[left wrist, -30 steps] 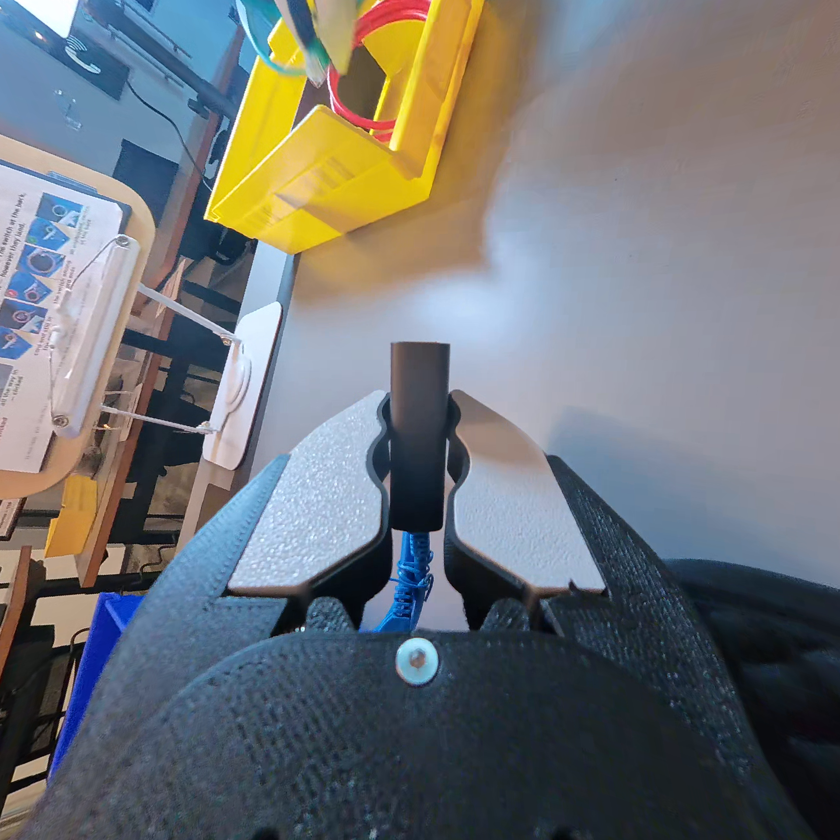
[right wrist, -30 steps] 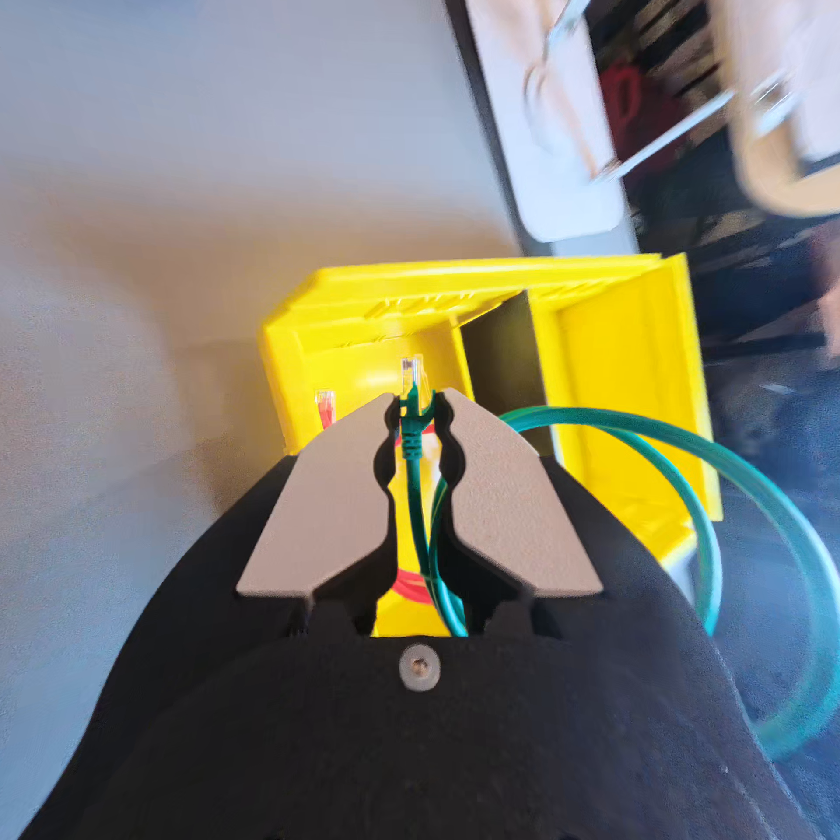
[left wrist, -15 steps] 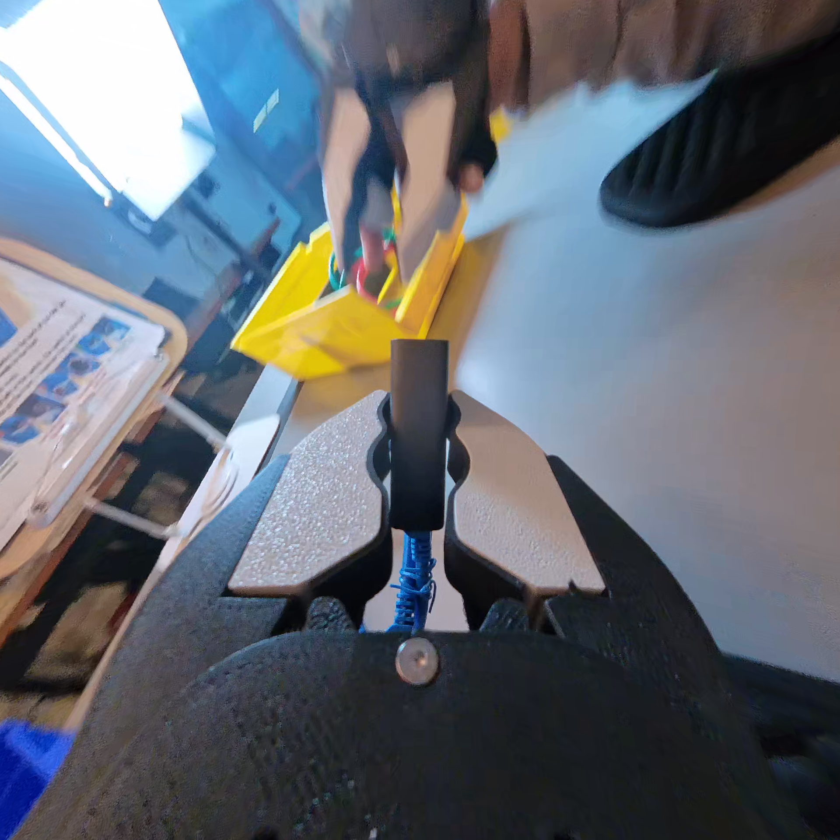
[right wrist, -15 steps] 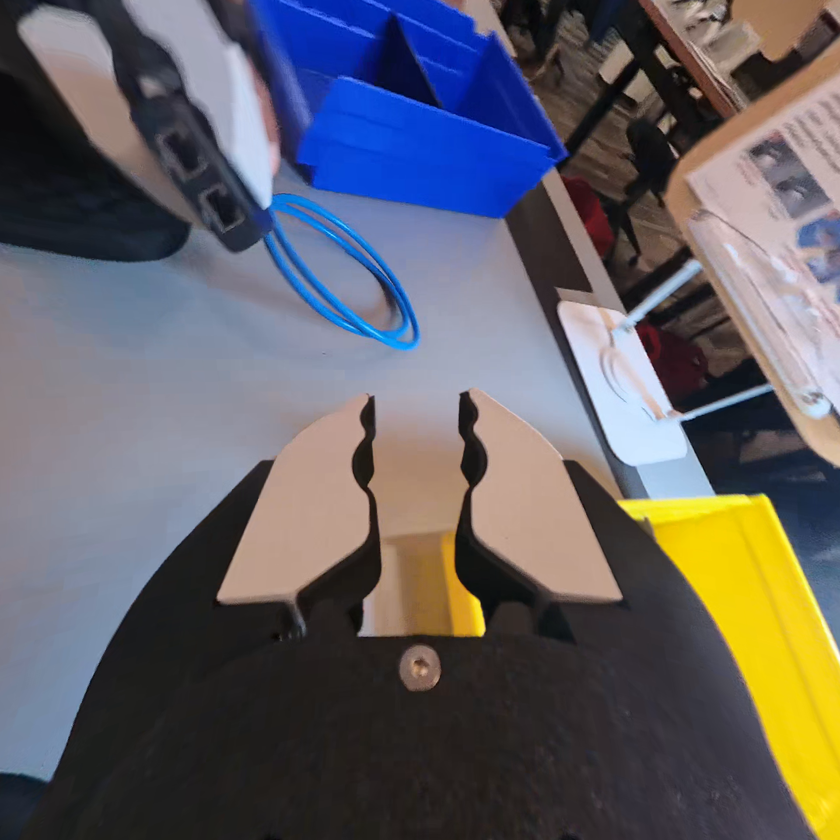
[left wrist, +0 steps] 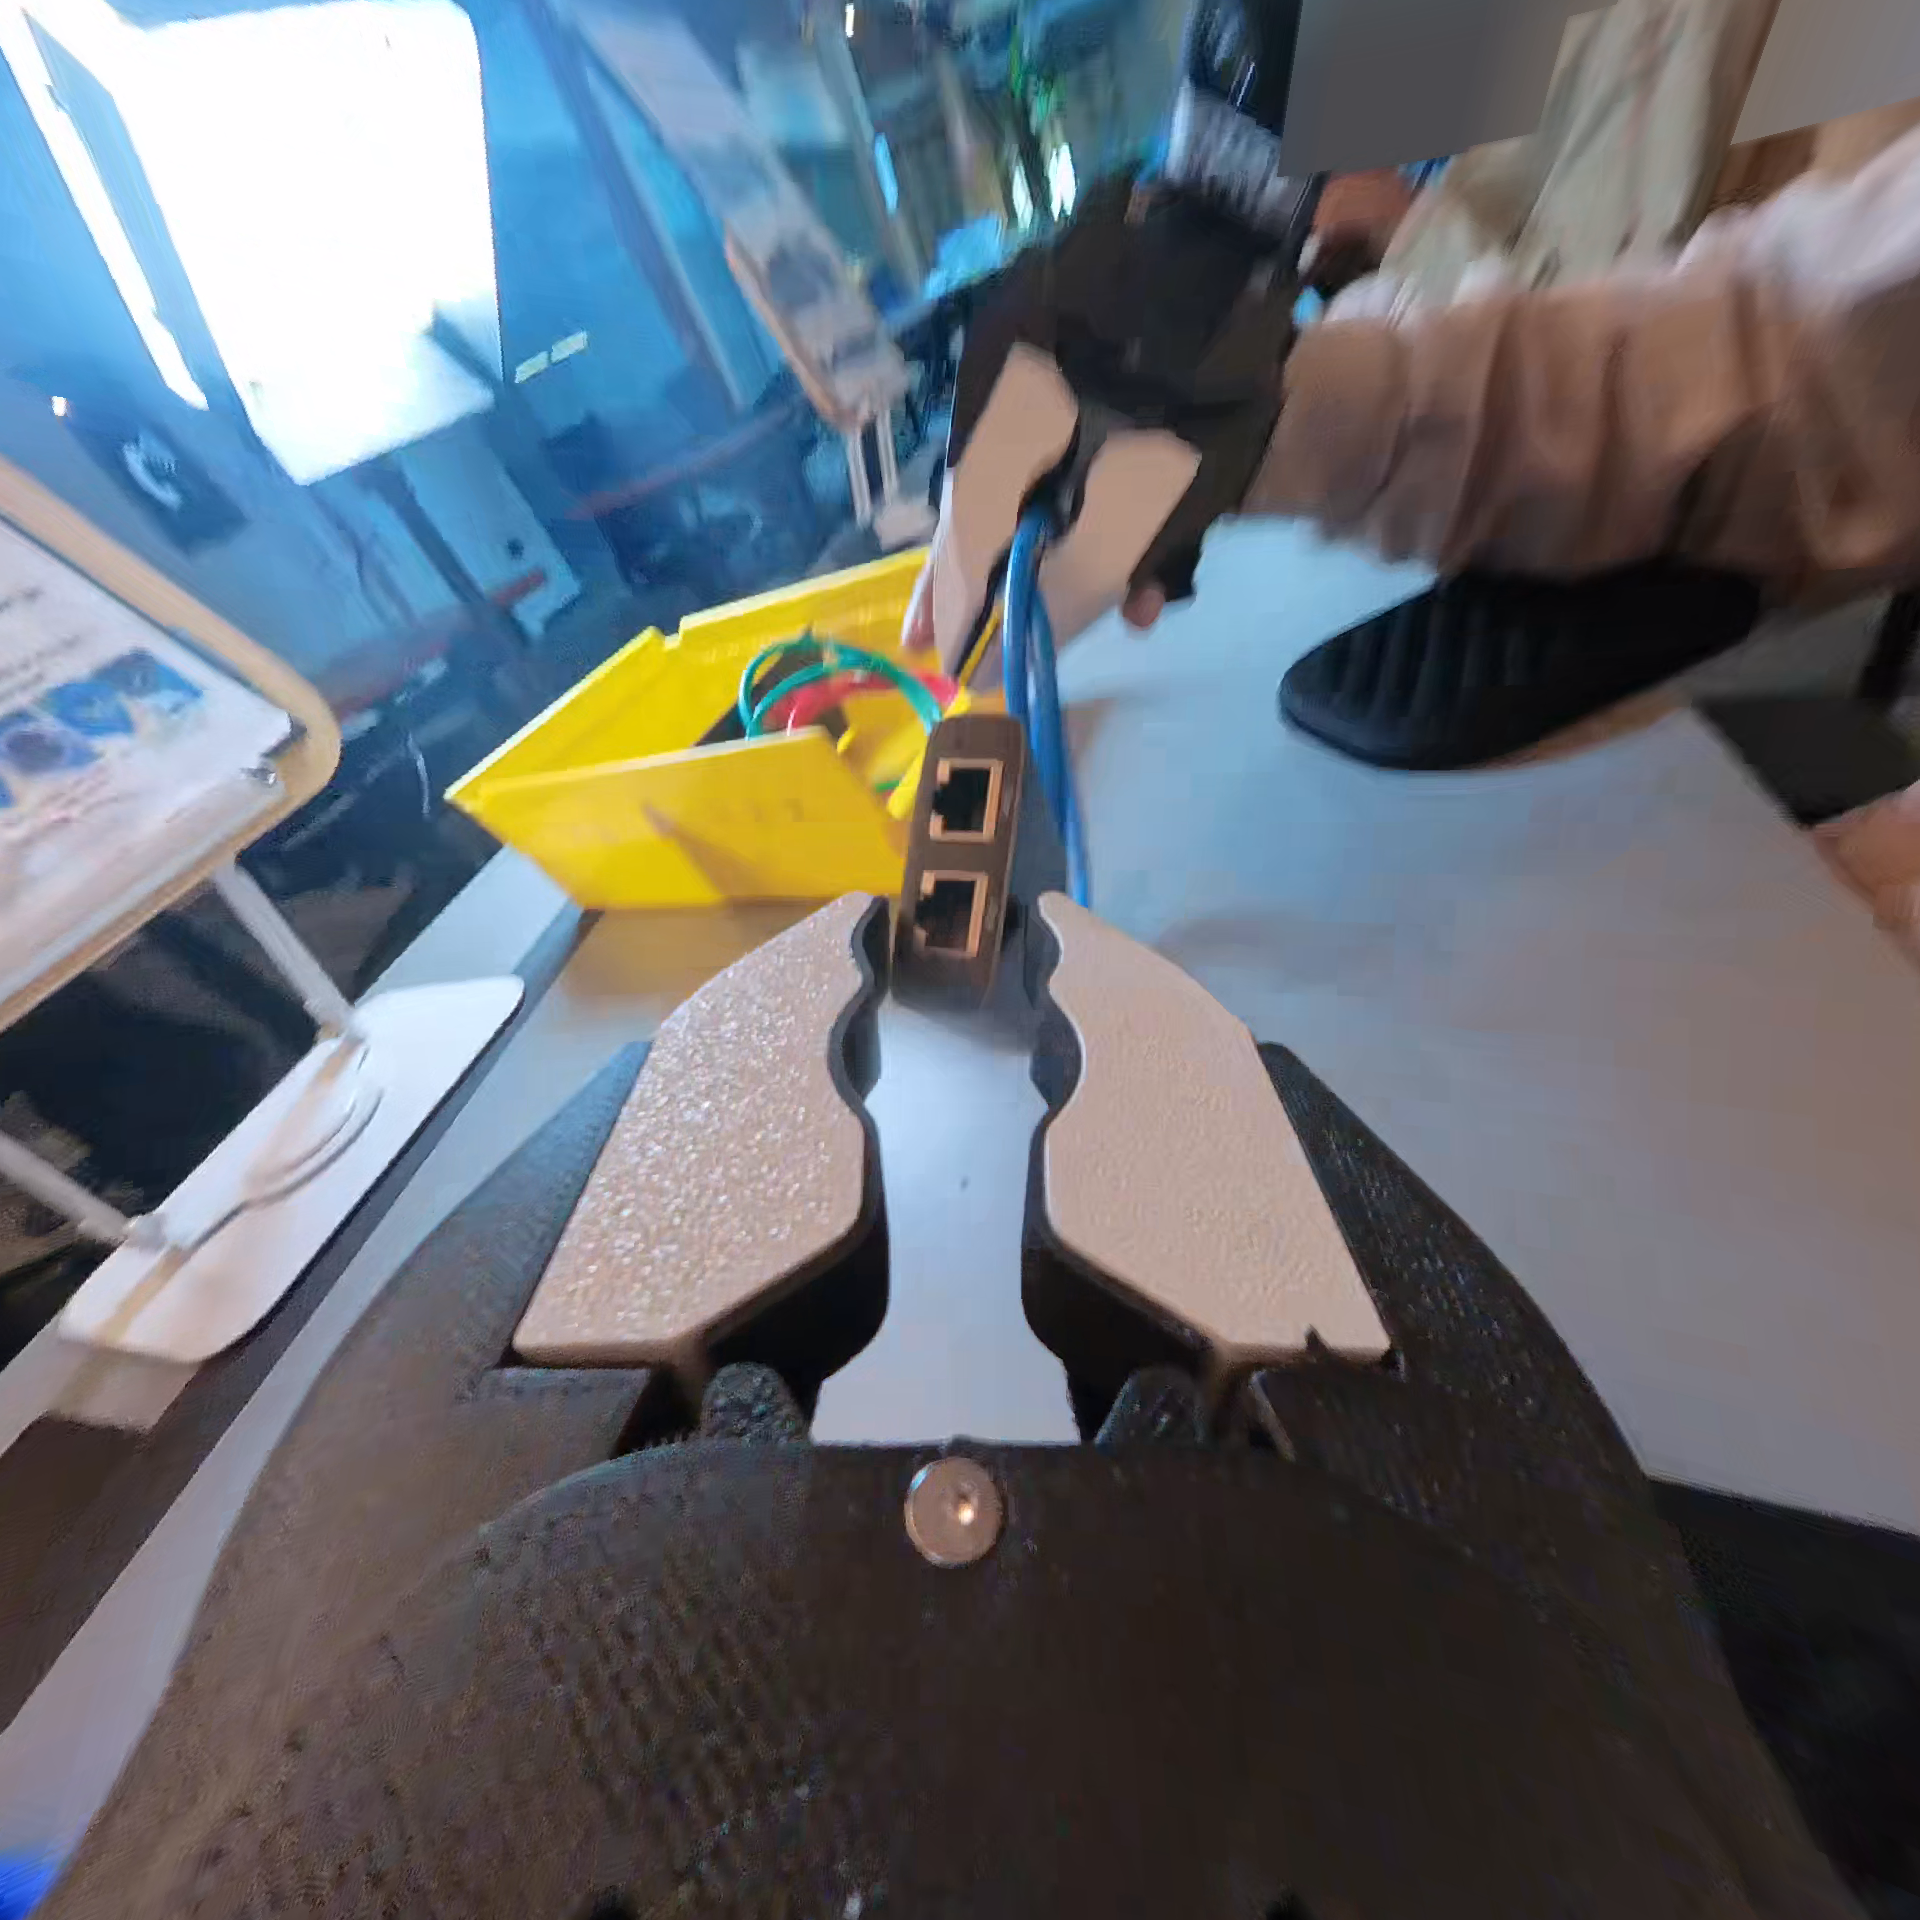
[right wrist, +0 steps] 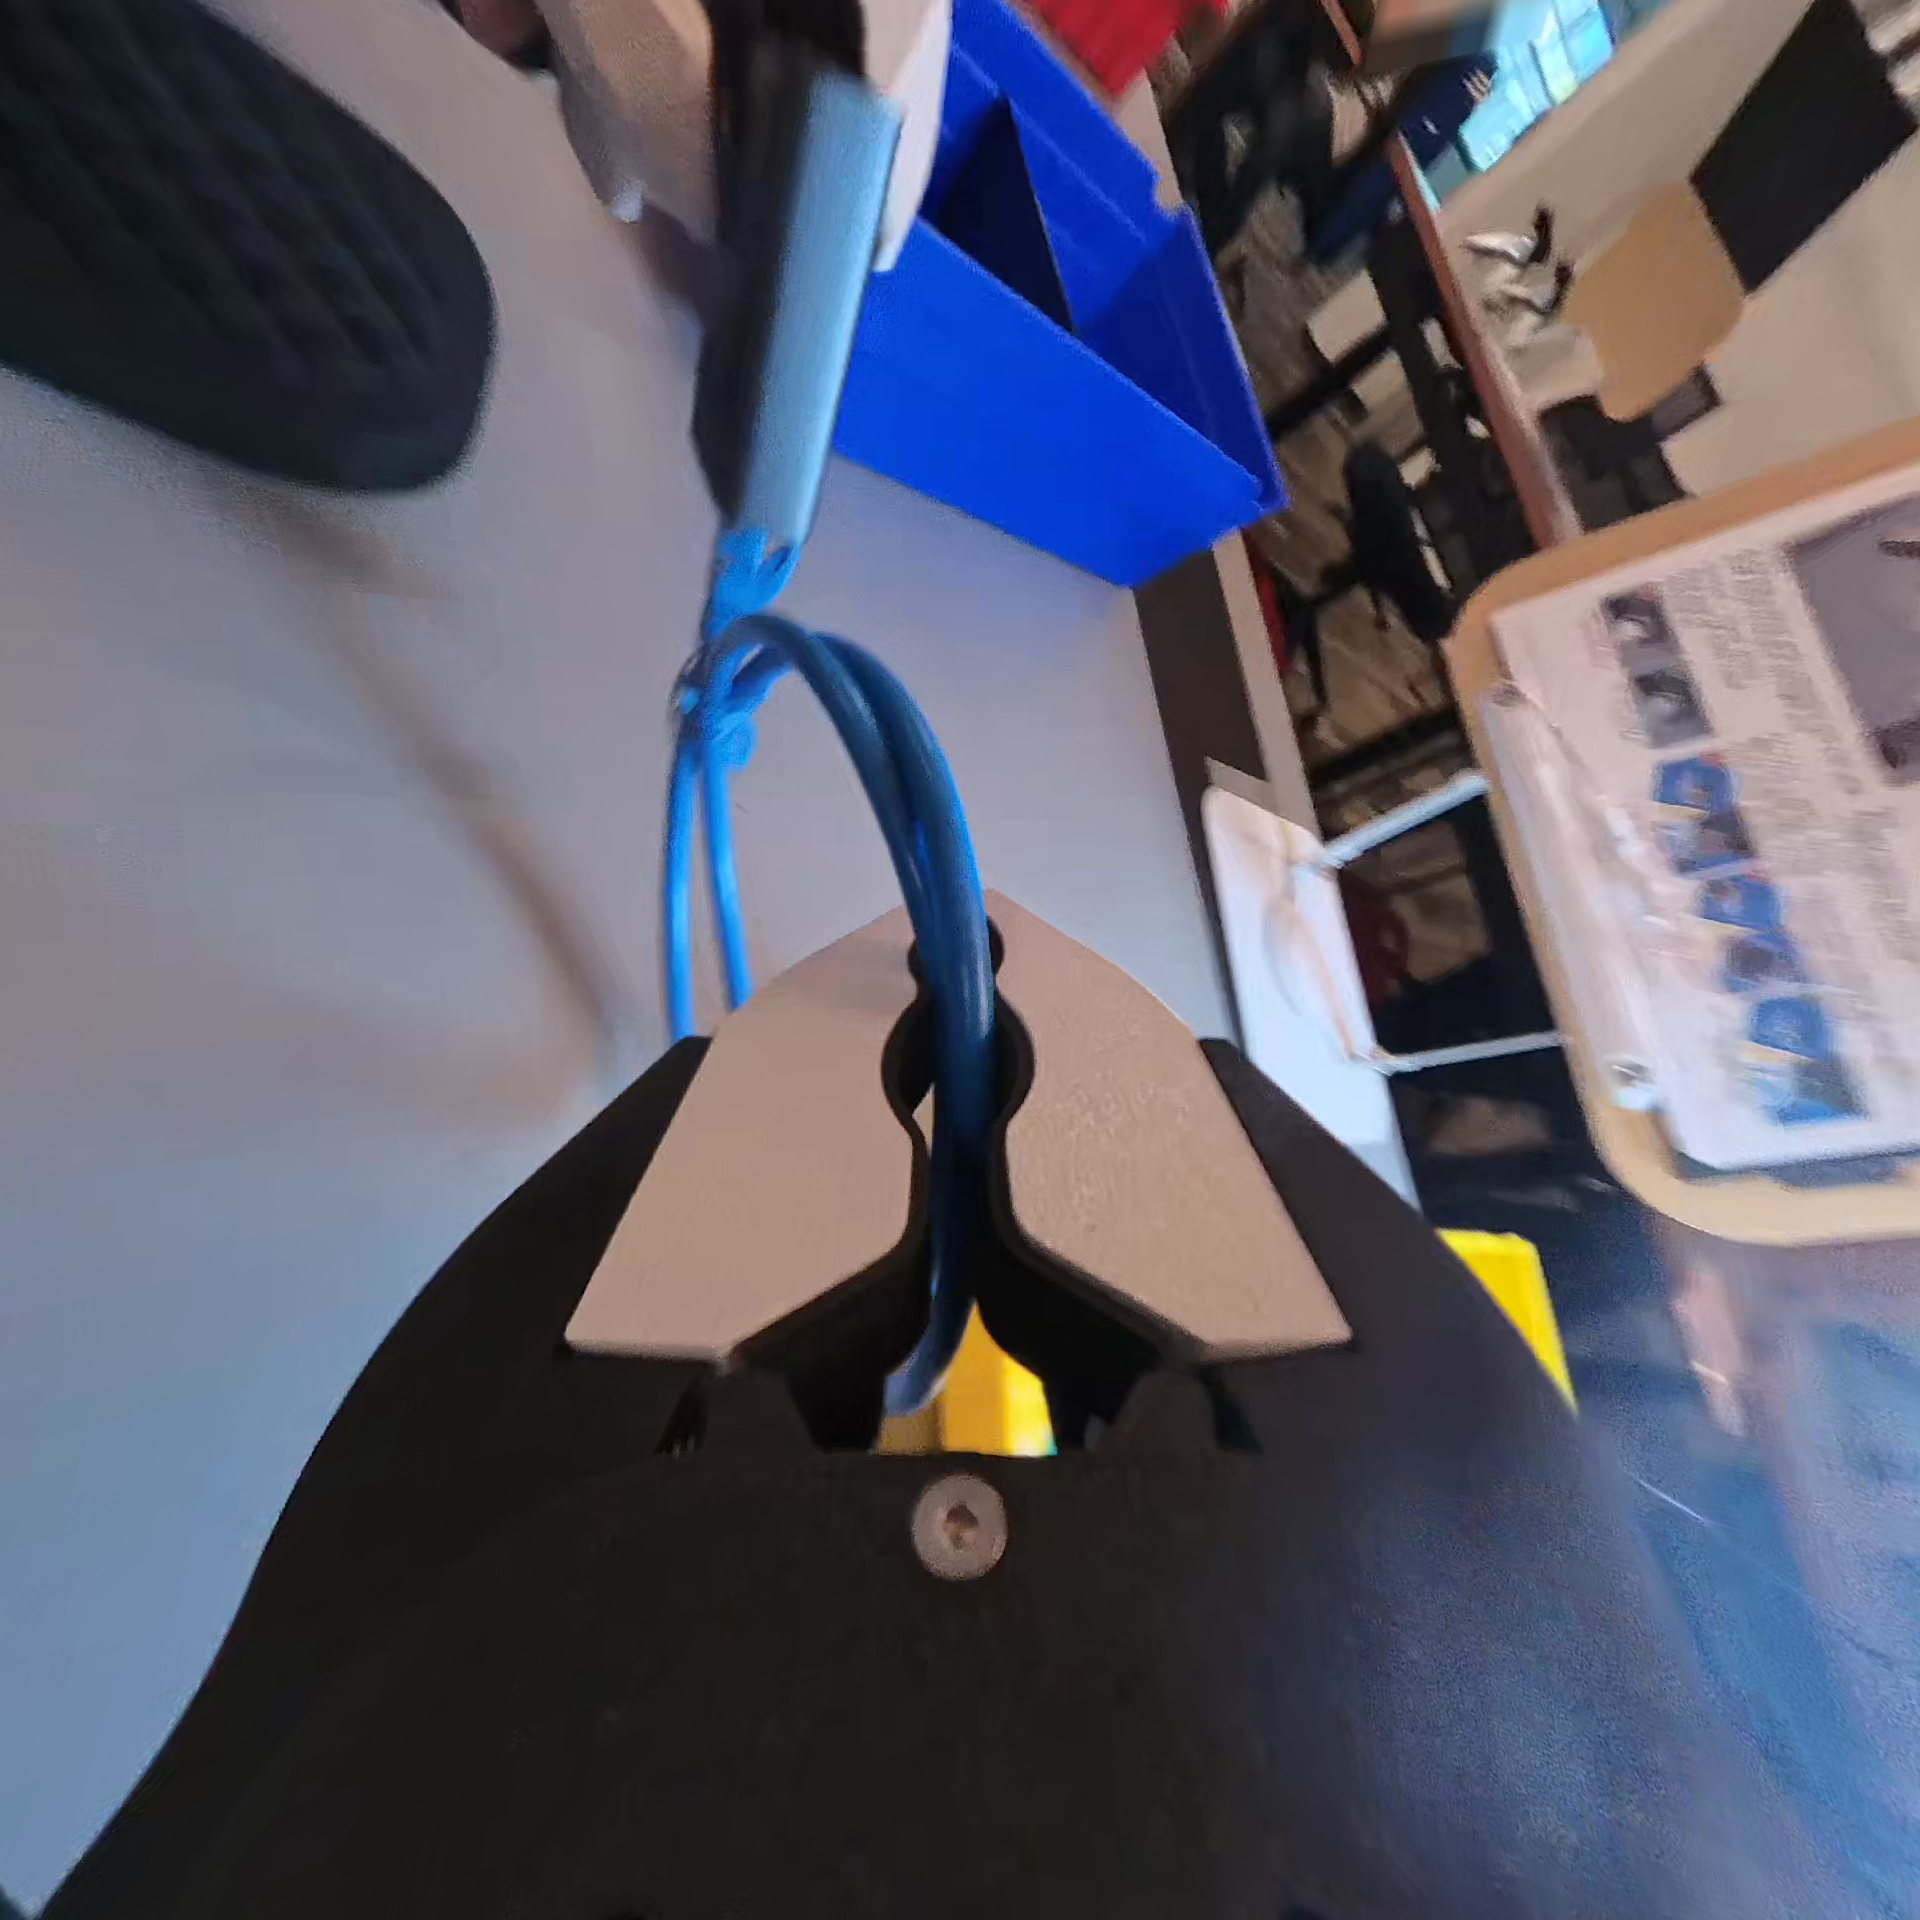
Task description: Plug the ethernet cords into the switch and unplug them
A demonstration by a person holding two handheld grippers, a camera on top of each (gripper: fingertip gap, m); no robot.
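Switch (left wrist: 958,852): small dark box, 2 copper-rimmed ports stacked along its long axis. In the left wrist view it stands at the tips of the left gripper (left wrist: 956,925), long axis running toward 12 o'clock, port face turned to the camera. Whether its lower end touches the grey table (left wrist: 1455,1039) cannot be told.

Left gripper: jaws parted moderately, the switch's lower end between the tips; contact with the pads cannot be told through the blur.

Blue ethernet cord (right wrist: 940,894): looped, double strand. In the right wrist view it arcs from the switch's (right wrist: 774,343) far end at 12 o'clock down into the right gripper (right wrist: 951,940). In the left wrist view the cord (left wrist: 1039,665) rises behind the switch toward 12 o'clock.

Right gripper: pinched narrow on the blue cord loop; seen in the left wrist view (left wrist: 1049,499), with a beige sleeve (left wrist: 1558,416) behind.

Yellow bin (left wrist: 707,810): at 11 o'clock of the switch, holding green and red cords (left wrist: 831,686).

Blue bin (right wrist: 1039,384): at 1 o'clock in the right wrist view.

Document stand (left wrist: 156,727): at 9 o'clock, off the table edge.
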